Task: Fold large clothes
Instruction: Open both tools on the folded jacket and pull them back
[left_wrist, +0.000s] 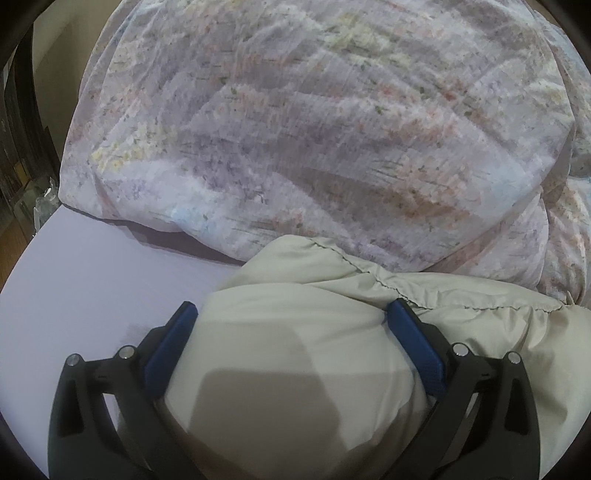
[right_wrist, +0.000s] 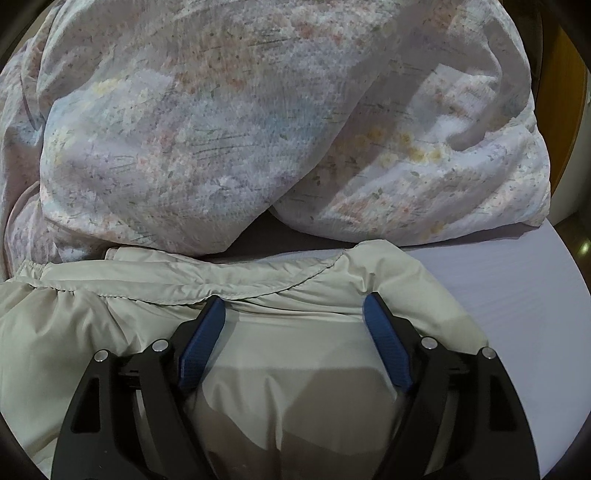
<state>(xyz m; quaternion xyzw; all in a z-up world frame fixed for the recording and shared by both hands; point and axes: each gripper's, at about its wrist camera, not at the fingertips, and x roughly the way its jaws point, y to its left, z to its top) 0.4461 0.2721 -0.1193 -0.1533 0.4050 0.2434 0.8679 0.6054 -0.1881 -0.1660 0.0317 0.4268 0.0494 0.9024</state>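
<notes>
A large beige puffy jacket (left_wrist: 332, 280) lies on a lilac bed sheet (left_wrist: 92, 266); its gathered, stitched hem runs across both views. My left gripper (left_wrist: 291, 310) is open, its blue-padded fingers (left_wrist: 177, 332) straddling a bulging fold of the jacket at its left end. My right gripper (right_wrist: 293, 306) is open too, its fingers (right_wrist: 388, 350) spread wide over the jacket (right_wrist: 129, 295) near its right end. Neither gripper pinches the fabric. The jacket's lower part is hidden under the grippers.
A bulky floral duvet (left_wrist: 314, 129) is heaped just behind the jacket and fills the far side of both views (right_wrist: 240, 129). Bare sheet shows left of the jacket and to its right (right_wrist: 498, 295). Dark furniture (left_wrist: 18, 147) stands past the bed's left edge.
</notes>
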